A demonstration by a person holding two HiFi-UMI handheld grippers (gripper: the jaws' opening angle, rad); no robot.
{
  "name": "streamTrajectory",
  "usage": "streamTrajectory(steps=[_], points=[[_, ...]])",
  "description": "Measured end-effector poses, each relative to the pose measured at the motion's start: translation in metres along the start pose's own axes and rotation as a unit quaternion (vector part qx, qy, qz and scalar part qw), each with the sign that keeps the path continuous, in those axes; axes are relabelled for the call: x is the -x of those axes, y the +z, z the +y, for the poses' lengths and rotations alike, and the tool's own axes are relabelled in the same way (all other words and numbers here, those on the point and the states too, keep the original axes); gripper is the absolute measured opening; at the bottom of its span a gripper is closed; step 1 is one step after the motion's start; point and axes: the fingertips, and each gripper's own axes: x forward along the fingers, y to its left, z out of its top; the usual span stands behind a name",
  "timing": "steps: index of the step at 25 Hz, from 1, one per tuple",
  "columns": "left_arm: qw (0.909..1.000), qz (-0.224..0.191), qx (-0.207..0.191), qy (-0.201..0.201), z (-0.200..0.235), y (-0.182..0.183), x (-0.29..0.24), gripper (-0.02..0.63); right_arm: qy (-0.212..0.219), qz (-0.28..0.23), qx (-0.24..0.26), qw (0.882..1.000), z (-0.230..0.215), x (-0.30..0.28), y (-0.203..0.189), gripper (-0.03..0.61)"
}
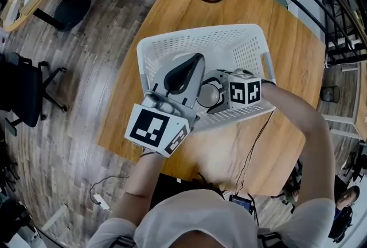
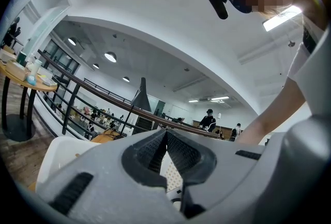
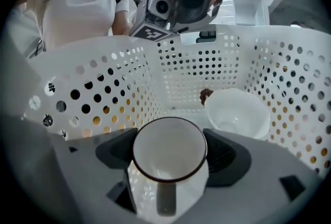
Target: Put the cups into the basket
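**Over the basket floor: mug clamped, not yet set down. Drop and knock risks**

Right gripper [image 3: 170, 151] has its jaws clamped on the white dark-rimmed mug [image 3: 167, 168]. The pads sit on the body at 9 and 3 o'clock, mouth facing the camera, handle at 6. The mug is inside the white perforated basket [image 3: 103, 86], nose angled down. How far it hangs above the floor can't be told.

Risks, as judged from here:
- Glazed round wall with only two contact patches. Any twist while lowering could let the mug rotate or slip in the pads.
- If the jaws part while the mug is tilted or off the floor, it probably lands on its side and rolls.
- A second white cup [image 3: 239, 112] lies at 2 o'clock from the mug, near but apart. A roll or a push forward that way means ceramic on ceramic and a possible chip.
- Left gripper [image 2: 165, 135] has its jaws together on nothing and hangs over the basket rim, at 12 o'clock in the right gripper view. The two tools are crowded, so a careless pull-out could clip it or the basket wall.
- The basket is light plastic on the wooden table [image 1: 172, 6], and a snag on the wall would likely shift it.

Contents: one white cup in the basket, plus the held mug within its walls. A small brown thing [image 3: 206, 95] sits behind the cup; it's too small to identify.
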Motion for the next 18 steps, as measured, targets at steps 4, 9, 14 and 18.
streamTrajectory(steps=[4, 9, 14, 18], points=[[1.0, 0.001, 0.002, 0.001, 0.0002, -0.0015, -0.0018, 0.009, 0.002, 0.006, 0.001, 1.0, 0.0002, -0.0003, -0.0005, 0.379], [1.0, 0.002, -0.001, -0.002, -0.0016, -0.0029, -0.0015, 0.009, -0.011, 0.019, 0.01, 1.0, 0.0003, -0.0006, -0.0019, 0.38], [1.0, 0.001, -0.004, -0.004, -0.0022, -0.0034, -0.0007, 0.009, -0.015, 0.026, 0.019, 0.999, 0.0007, 0.0002, -0.0019, 0.382], [1.0, -0.001, -0.006, -0.003, -0.0017, -0.0013, -0.0004, 0.009, 0.0, 0.031, 0.018, 0.999, 0.0024, 0.0079, 0.0026, 0.385]])
